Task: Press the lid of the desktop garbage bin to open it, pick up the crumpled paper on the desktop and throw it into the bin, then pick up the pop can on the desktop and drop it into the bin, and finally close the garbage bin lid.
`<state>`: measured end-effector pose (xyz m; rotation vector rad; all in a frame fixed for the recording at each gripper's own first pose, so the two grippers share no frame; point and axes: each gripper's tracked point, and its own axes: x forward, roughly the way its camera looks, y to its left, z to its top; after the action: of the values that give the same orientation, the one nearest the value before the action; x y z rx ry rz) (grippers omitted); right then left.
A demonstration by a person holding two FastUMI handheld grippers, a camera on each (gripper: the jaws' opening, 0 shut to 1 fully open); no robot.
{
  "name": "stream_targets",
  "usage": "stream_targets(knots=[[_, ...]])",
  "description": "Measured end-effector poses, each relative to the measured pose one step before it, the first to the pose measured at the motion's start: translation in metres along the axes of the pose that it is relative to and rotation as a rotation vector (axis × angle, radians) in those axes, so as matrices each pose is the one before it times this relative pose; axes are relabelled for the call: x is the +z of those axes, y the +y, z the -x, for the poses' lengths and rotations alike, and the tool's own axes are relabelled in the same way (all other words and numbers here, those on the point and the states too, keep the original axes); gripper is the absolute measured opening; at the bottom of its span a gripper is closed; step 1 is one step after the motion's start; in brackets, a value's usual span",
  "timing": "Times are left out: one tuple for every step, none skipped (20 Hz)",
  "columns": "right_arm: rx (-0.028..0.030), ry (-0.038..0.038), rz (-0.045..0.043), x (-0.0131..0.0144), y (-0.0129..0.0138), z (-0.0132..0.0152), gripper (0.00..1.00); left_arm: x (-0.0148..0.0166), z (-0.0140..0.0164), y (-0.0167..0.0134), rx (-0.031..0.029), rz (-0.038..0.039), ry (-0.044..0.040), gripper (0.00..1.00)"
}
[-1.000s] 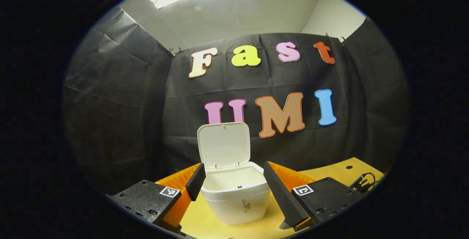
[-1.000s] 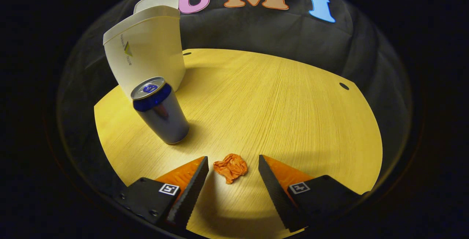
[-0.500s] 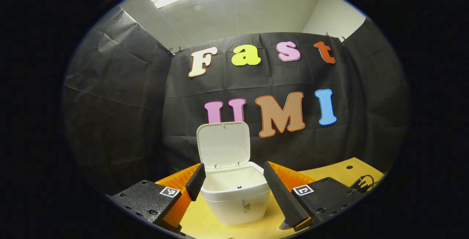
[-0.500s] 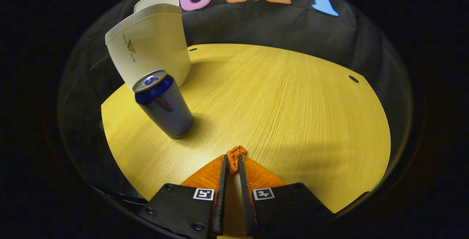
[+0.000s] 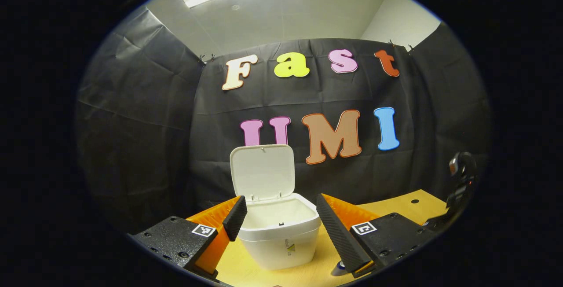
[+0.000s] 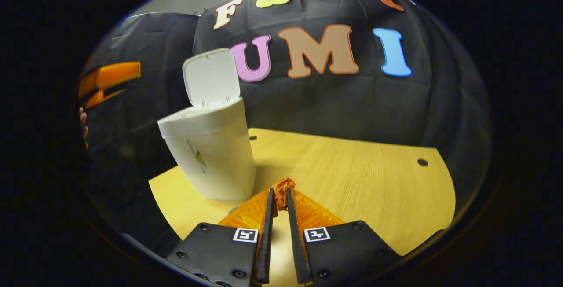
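- The crumpled paper (image 6: 282,189) is being pinched between the nearly closed jaws of the right gripper (image 6: 279,196), with its orange top sticking out past the tips.
- The paper is being held above the desk (image 6: 360,177), just beside the white bin (image 6: 211,155).
- The bin is standing on the desk with its lid (image 6: 211,78) tilted upright, and its inside is being shown bare in the left gripper view.
- The left gripper (image 5: 281,216) is being held with its jaws wide apart, gripping nothing, and the bin (image 5: 281,234) is being framed between them.
- A small part of the pop can (image 5: 338,270) is being glimpsed beneath the left gripper's finger.
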<state>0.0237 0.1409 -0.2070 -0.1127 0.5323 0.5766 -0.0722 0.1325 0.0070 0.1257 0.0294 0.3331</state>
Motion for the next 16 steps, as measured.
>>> stream_targets(knots=[[0.01008,-0.03924,0.01342,0.02001,0.00526,0.00292,0.24,0.00079,-0.00059,0.00091,0.00006,0.00155,-0.00191,0.96],[0.00912,-0.03305,0.01117,0.01474,0.00398,0.00376,0.24,-0.00113,0.00159,0.00204,0.00206,0.00172,-0.00107,0.96],[0.00707,-0.02873,0.00979,0.01632,0.00377,0.00134,0.24,0.00045,-0.00036,0.00235,0.00250,0.00254,0.00078,0.96],[0.00532,-0.03439,0.00365,0.01649,0.00265,0.00083,0.24,-0.00168,0.00075,0.00224,0.00343,0.00359,0.00305,0.95],[0.00456,-0.02910,0.00522,0.01451,0.00286,-0.00065,0.24,-0.00126,-0.00014,0.00315,0.00492,0.00384,0.00406,0.96],[0.00273,-0.02460,0.00638,0.01137,0.00178,-0.00014,0.24,-0.00100,0.00024,0.00306,0.00382,0.00379,0.00256,0.96],[0.00386,-0.01953,0.00334,0.01060,0.00184,-0.00211,0.24,-0.00066,0.00141,0.00351,0.00477,0.00234,0.00215,0.95],[0.00578,-0.01881,0.00462,0.01110,0.00292,-0.00195,0.24,-0.00055,-0.00002,0.00365,0.00449,-0.00009,0.00038,0.95],[0.00422,-0.01588,0.00465,0.01008,0.00288,-0.00242,0.24,-0.00008,-0.00160,0.00400,0.00437,-0.00022,0.00136,0.99],[0.00293,-0.01835,0.00497,0.00814,0.00340,-0.00335,0.24,-0.00051,0.00074,0.00431,0.00596,-0.00079,0.00068,0.95],[0.01650,-0.02581,0.00963,0.01295,0.00539,-0.00588,0.25,-0.00068,-0.00002,0.00497,0.00600,0.00097,0.00115,0.95],[0.00757,-0.01523,0.01123,0.00749,0.00481,-0.00508,0.25,-0.00155,-0.00019,0.00528,0.00478,0.00210,0.00378,0.95],[0.01416,-0.01130,0.01313,0.00678,0.00537,-0.00603,0.23,-0.00164,0.00025,0.00474,0.00666,0.00203,0.00393,0.96],[0.01548,-0.01182,0.01039,0.00564,0.00867,-0.00741,0.25,-0.00193,-0.00047,0.00562,0.00646,0.00256,0.00365,0.99],[0.01857,-0.00786,0.01112,0.00695,0.00988,-0.00748,0.25,-0.00128,0.00008,0.00499,0.00546,0.00244,0.00406,0.99],[0.01844,-0.00464,0.00943,0.00431,0.00860,-0.00882,0.23,-0.00261,-0.00081,0.00517,0.00582,0.00025,0.00525,0.99]])
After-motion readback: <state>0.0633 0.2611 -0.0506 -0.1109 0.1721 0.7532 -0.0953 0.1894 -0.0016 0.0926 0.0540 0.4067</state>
